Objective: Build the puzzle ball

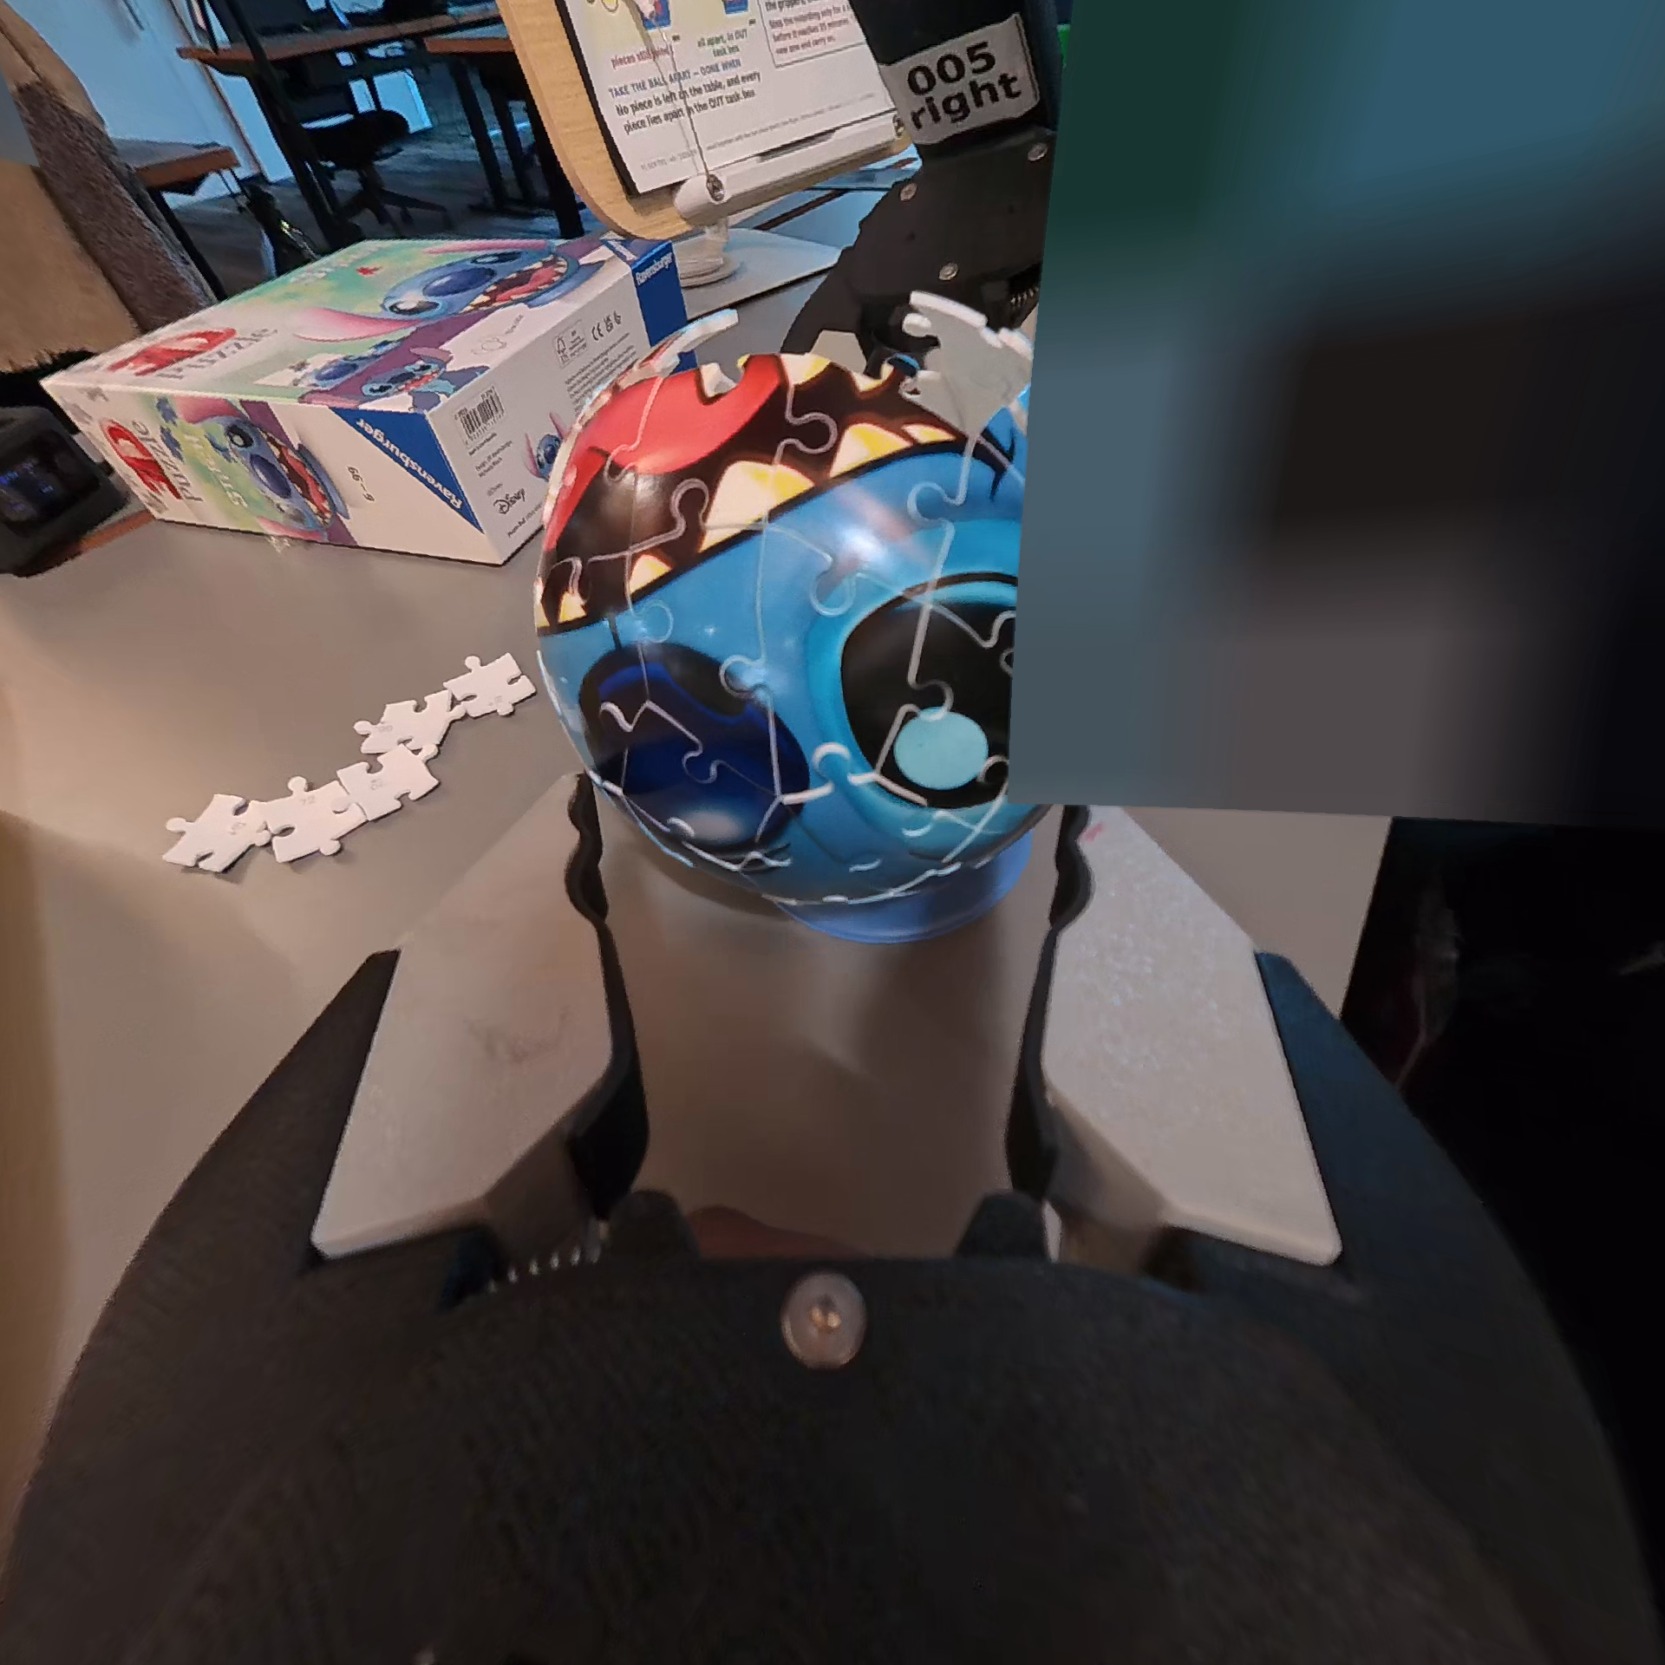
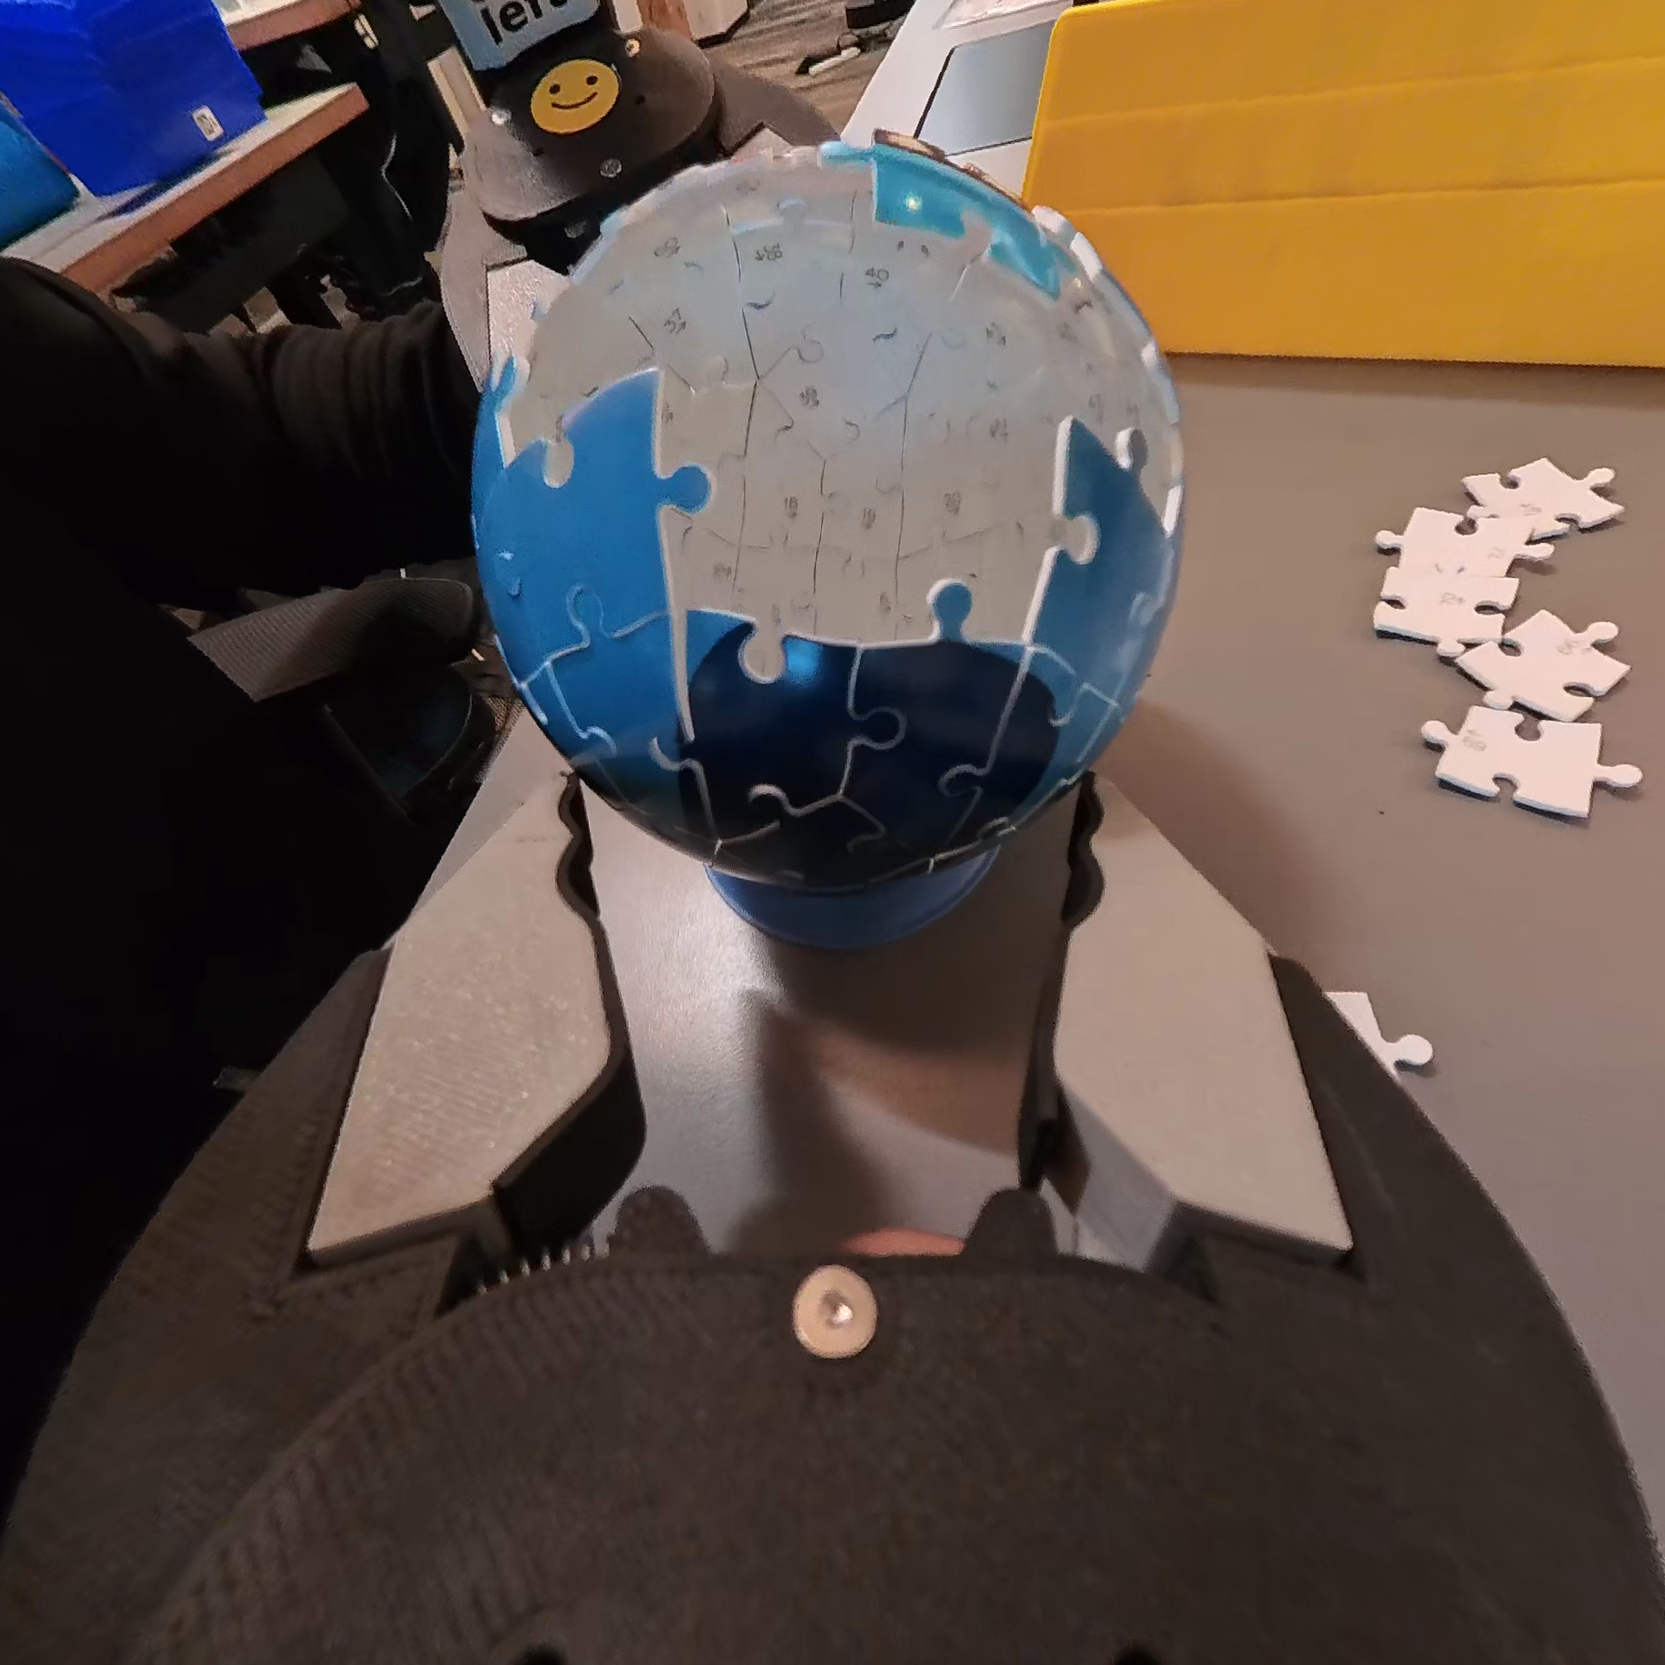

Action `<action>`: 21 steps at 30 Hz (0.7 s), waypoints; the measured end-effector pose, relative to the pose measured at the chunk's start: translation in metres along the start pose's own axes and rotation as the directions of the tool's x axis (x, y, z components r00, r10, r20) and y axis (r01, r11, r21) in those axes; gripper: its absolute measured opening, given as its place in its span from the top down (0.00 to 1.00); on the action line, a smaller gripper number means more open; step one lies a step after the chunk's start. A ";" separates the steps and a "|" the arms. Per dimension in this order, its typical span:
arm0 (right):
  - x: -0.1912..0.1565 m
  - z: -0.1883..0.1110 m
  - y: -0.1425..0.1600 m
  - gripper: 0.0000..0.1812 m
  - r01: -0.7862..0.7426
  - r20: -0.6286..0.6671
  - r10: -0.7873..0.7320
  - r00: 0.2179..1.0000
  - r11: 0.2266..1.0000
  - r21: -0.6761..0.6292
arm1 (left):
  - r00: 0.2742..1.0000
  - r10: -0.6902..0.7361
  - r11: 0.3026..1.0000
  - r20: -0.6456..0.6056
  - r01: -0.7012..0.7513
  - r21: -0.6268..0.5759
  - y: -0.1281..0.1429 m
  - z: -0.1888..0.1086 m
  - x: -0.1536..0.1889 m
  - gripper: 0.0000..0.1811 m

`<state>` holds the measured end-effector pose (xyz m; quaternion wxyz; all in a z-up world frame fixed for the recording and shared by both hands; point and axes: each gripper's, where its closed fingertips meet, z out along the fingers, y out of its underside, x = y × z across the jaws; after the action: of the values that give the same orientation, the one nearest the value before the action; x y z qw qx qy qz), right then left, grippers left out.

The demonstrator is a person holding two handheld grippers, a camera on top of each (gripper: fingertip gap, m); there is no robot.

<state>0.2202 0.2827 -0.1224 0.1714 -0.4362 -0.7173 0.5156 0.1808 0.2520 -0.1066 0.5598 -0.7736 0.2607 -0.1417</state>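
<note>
The puzzle ball [image 1: 775, 613] stands upright on its blue stand [image 1: 901, 914] on the grey table. Its printed side faces the left wrist view. In the right wrist view the ball [image 2: 577, 559] has a large gap that shows the white backs of the far pieces. My left gripper [image 1: 824, 815] is open, with a finger on each side of the ball's lower part. My right gripper [image 2: 829, 811] is open on the opposite side, its fingers either side of the stand [image 2: 847, 901]. Neither gripper holds a piece. Several loose white pieces [image 1: 360, 775] lie face down beside the ball.
The puzzle box [image 1: 360, 396] lies at the back left, and an instruction board on a stand [image 1: 721, 99] behind it. The loose pieces [image 2: 1514, 631] lie right of the ball, with one more [image 2: 1378, 1036] near my right finger. A yellow panel [image 2: 1351, 180] borders the table. A person's dark sleeve [image 2: 225, 432] is at the left.
</note>
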 end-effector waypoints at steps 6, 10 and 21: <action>-0.001 0.001 0.003 0.43 0.054 -0.020 -0.055 0.998 0.998 -0.024 | 0.998 0.055 0.998 0.026 -0.055 -0.018 0.002 0.000 0.003 0.45; -0.002 0.002 0.009 0.43 0.105 -0.034 -0.107 0.994 0.993 -0.061 | 0.993 0.110 0.993 0.051 -0.108 -0.041 0.005 0.000 0.006 0.45; -0.005 -0.014 0.021 0.45 0.171 -0.086 -0.179 0.980 0.981 -0.088 | 0.997 0.043 0.999 0.071 -0.044 0.010 0.006 -0.027 0.008 0.48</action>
<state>0.2422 0.2893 -0.1338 0.2320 -0.4017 -0.7642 0.4482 0.1724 0.2243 -0.1034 0.5761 -0.7690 0.2569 -0.1036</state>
